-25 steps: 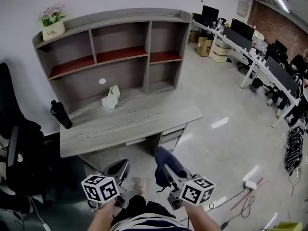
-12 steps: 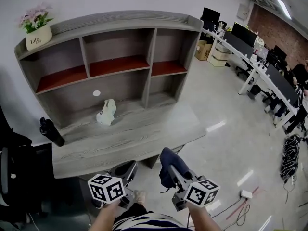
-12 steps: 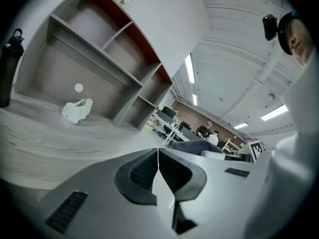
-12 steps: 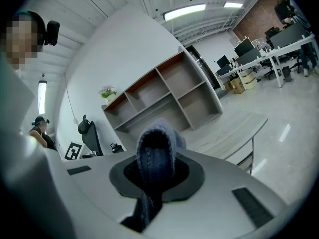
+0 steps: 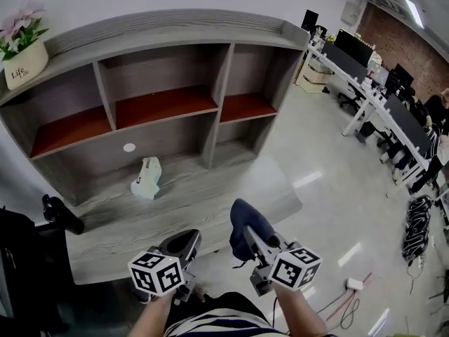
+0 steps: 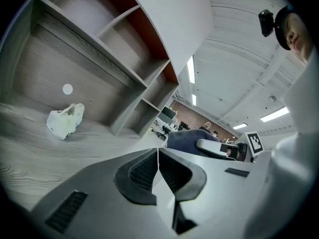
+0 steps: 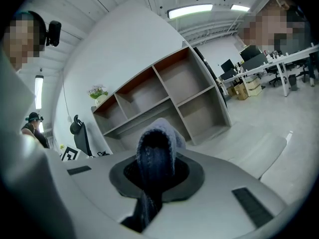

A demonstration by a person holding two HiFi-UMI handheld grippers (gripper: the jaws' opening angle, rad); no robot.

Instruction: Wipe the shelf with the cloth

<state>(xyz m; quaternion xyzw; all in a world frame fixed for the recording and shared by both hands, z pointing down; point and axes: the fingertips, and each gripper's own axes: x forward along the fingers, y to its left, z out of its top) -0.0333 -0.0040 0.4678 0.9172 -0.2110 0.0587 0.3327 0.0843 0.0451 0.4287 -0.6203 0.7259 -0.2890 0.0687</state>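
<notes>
The grey wooden shelf unit [image 5: 203,34] with red-lined upper compartments stands on a desk [image 5: 210,209] ahead of me. My right gripper [image 5: 242,234] is shut on a dark blue cloth [image 5: 247,225], seen bunched between its jaws in the right gripper view as the cloth [image 7: 155,156]. My left gripper [image 5: 181,244] is shut with nothing in it, its jaws meeting in the left gripper view [image 6: 158,166]. Both hang at the desk's near edge, apart from the shelf [image 7: 164,98].
A crumpled white object [image 5: 146,177] lies on the desk under the shelf, also in the left gripper view [image 6: 65,121]. A flower pot [image 5: 22,55] tops the shelf's left end. A black bottle [image 5: 62,215] stands at the desk's left. Office desks [image 5: 379,97] fill the right.
The view has closed in on the desk and shelf, which now look larger. Both grippers stay low in front, the right one still holding the cloth.
</notes>
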